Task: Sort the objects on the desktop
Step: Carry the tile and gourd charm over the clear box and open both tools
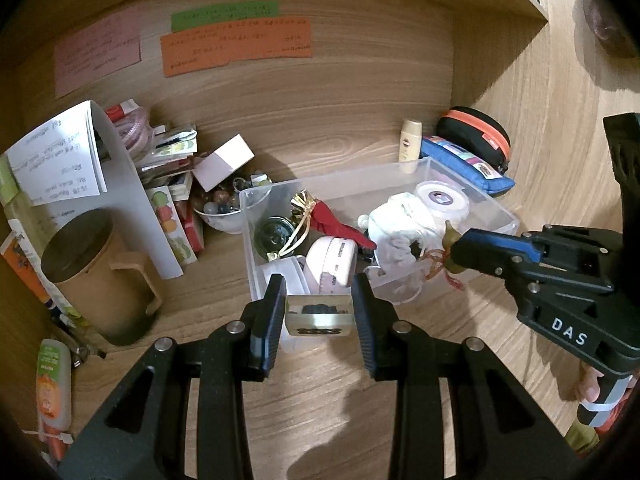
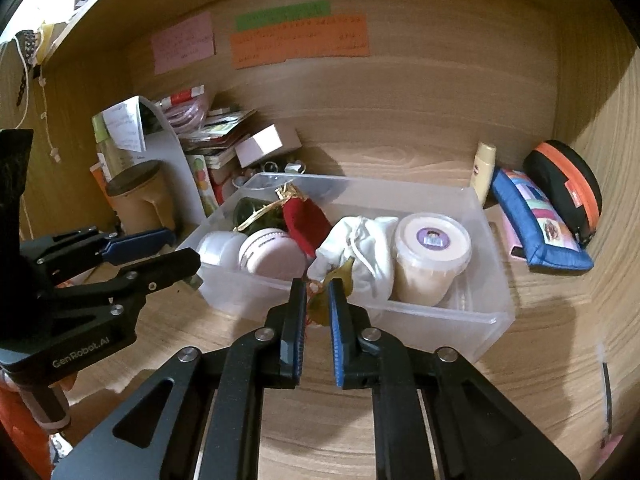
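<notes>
Clear plastic rectangular bin [image 2: 472, 312], standing on a wood-grain desk surface [image 2: 328, 420] inside a wooden alcove; contents: round pink-lidded tub [image 2: 270, 254], red fabric piece [image 2: 306, 222], crumpled white cloth [image 2: 360, 252], lidded translucent tub of beige contents with a purple label [image 2: 430, 256], dark green glass jar with gold ribbon [image 1: 274, 234]. Left of the bin: tan lidded mug with handle [image 1: 100, 280], leaning papers and booklets [image 1: 120, 168], small bowl of beads [image 1: 218, 210]. Right of it: cream squeeze tube [image 2: 484, 170], blue patchwork pouch [image 2: 538, 226], black case with orange zip [image 2: 568, 188]. Coloured paper notes [image 1: 236, 44] on the back wall. Left gripper [image 1: 319, 320], low over the bin's near edge, clenched on a small brass-coloured combination padlock [image 1: 319, 318], held level between both pads. Right gripper [image 2: 318, 312], at the bin's front wall, fingers closed narrowly on an olive-gold trinket with red cord [image 2: 320, 306]; the trinket hangs at the rim beside the white cloth.
</notes>
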